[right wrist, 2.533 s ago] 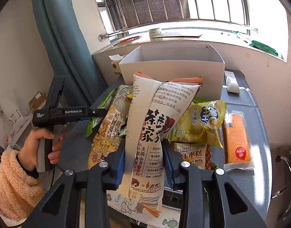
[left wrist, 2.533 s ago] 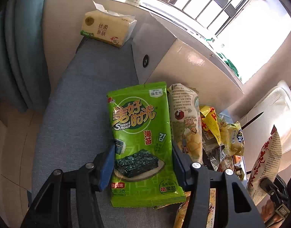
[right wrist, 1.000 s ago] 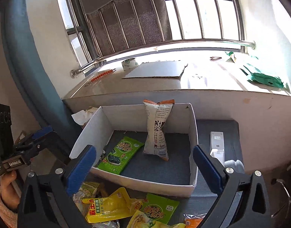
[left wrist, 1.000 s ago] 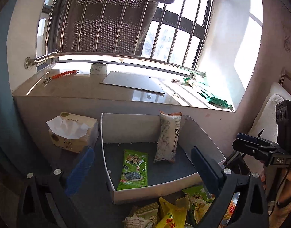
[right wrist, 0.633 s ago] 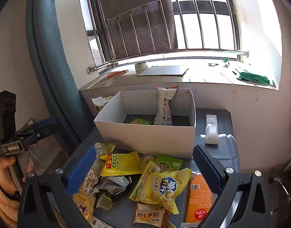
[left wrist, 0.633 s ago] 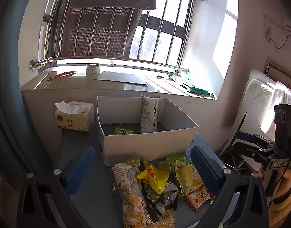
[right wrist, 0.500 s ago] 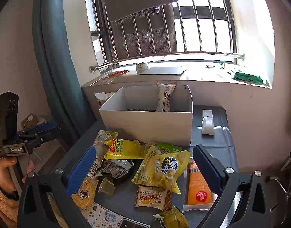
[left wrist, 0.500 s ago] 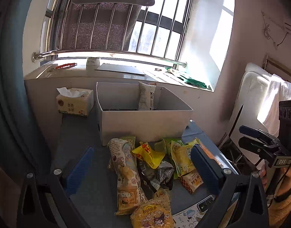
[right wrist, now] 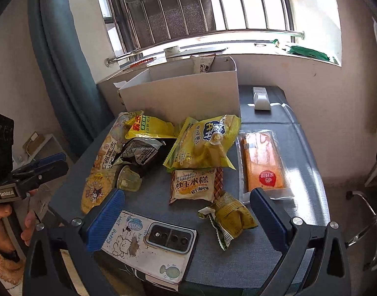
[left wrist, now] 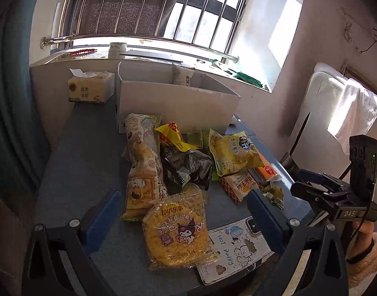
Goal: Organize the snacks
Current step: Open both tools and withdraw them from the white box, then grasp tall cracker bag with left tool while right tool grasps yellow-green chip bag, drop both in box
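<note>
Between the left tongs [left wrist: 183, 214], spread wide and empty, lies the Lay's bag [left wrist: 177, 231] at the near bench [left wrist: 77, 153] edge. Right tongs [right wrist: 187, 212], equally wide and empty, hang over a phone [right wrist: 149, 246] and a crumpled wrapper [right wrist: 230, 217]. Beyond them the snack pile [right wrist: 198, 145] sits loose on the bench. Farther back, the white box [right wrist: 186, 96] shows only one upright packet [right wrist: 203, 64], so most sorting seems left.
</note>
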Demonstrator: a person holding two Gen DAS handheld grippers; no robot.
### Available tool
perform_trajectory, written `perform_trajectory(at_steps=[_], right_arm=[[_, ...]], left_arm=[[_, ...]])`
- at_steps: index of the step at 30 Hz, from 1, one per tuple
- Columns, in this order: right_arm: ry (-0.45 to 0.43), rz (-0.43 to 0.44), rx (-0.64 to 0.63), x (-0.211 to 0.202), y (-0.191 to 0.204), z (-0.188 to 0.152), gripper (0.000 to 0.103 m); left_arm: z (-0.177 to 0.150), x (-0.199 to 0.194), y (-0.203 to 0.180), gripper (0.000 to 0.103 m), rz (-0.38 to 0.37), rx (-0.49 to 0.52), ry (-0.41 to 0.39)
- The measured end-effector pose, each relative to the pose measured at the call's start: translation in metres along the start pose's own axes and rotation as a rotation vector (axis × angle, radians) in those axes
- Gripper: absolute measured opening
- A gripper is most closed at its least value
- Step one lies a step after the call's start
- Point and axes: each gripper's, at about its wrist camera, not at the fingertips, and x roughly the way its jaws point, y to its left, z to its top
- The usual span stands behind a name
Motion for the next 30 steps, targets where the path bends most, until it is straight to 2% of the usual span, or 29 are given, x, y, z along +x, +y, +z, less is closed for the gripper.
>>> perform_trajectory(at_steps=[2, 6, 10, 12, 15, 17, 18, 21, 26, 30], right_arm=[[0.000, 0.038, 0.035, 0.012, -0.007, 0.011, 0.103], [0.064, 0.075, 0.117, 0.054, -0.024, 0.035, 0.103], [0.162, 0.050, 0.201, 0.099, -0.043, 0.053, 0.103], [0.184, 0.093, 0.253, 0.114, -0.052, 0.059, 0.103], [0.230, 0.087, 0.281, 0.132, -0.058, 0.062, 0.101], [0.244, 0.112, 0.289, 0.139, -0.059, 0.062, 0.062], [0.252, 0.101, 0.290, 0.141, -0.060, 0.062, 0.046], [0.206, 0.128, 0.318, 0.131, -0.065, 0.061, 0.040], [0.105, 0.175, 0.296, 0.089, -0.059, 0.065, 0.039], [0.024, 0.233, 0.297, 0.050, -0.050, 0.067, 0.039]], left_arm=[[-0.001, 0.001, 0.000, 0.103, -0.002, 0.001, 0.004], [-0.001, -0.001, 0.005, 0.103, -0.006, -0.020, -0.001], [0.001, -0.004, 0.016, 0.103, -0.006, -0.056, -0.006], [0.002, -0.006, 0.022, 0.103, -0.003, -0.072, -0.013], [0.001, -0.007, 0.032, 0.103, -0.001, -0.099, -0.017], [0.000, -0.006, 0.038, 0.103, 0.001, -0.117, -0.014], [0.000, -0.006, 0.040, 0.103, 0.004, -0.124, -0.012], [-0.001, -0.003, 0.045, 0.103, 0.007, -0.136, -0.007], [0.007, 0.012, 0.057, 0.103, -0.003, -0.157, 0.018], [0.022, 0.042, 0.066, 0.103, -0.027, -0.183, 0.085]])
